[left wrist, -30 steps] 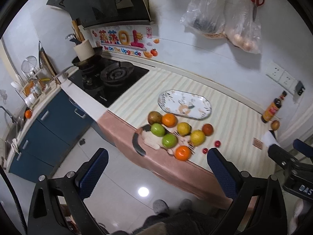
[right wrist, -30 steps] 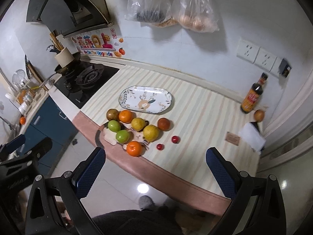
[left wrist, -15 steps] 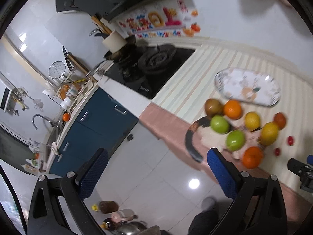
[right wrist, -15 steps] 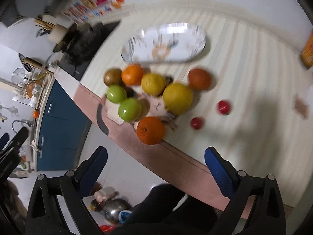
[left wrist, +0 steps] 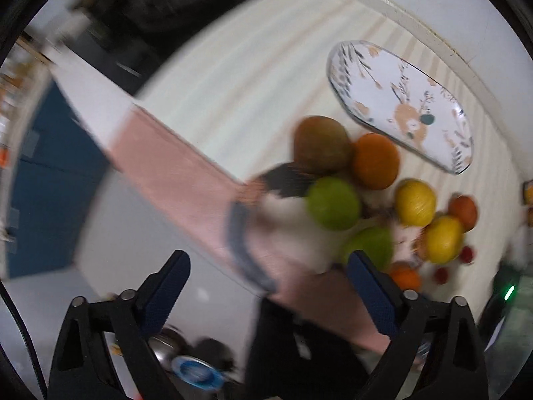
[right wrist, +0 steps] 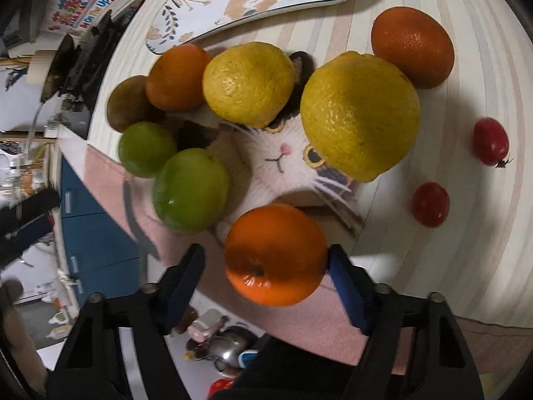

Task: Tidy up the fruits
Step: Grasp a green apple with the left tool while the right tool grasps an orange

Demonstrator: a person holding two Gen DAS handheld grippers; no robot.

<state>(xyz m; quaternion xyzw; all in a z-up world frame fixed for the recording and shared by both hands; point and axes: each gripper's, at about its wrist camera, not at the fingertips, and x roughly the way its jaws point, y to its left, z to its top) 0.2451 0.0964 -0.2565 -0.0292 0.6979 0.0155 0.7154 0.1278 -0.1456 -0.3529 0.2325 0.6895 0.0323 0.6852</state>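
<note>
Right wrist view: your right tool (right wrist: pixel 266 275) is closing around the near orange (right wrist: pixel 274 253) at the tabletop (right wrist: pixel 449 233) edge, right pad about touching, left still off it, so no grip yet. Makes sense, since it's closest and the empty plate (right wrist: pixel 206 10) waits behind the pile. Your left tool (left wrist: pixel 268 286) hangs wide and empty, closing slightly, over the edge beside the green fruit (left wrist: pixel 333 203).

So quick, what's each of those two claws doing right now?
Left gripper: open, jaws closing slightly, nothing between them.
Right gripper: closing around the orange, one pad touching it, not yet clamped.
</note>
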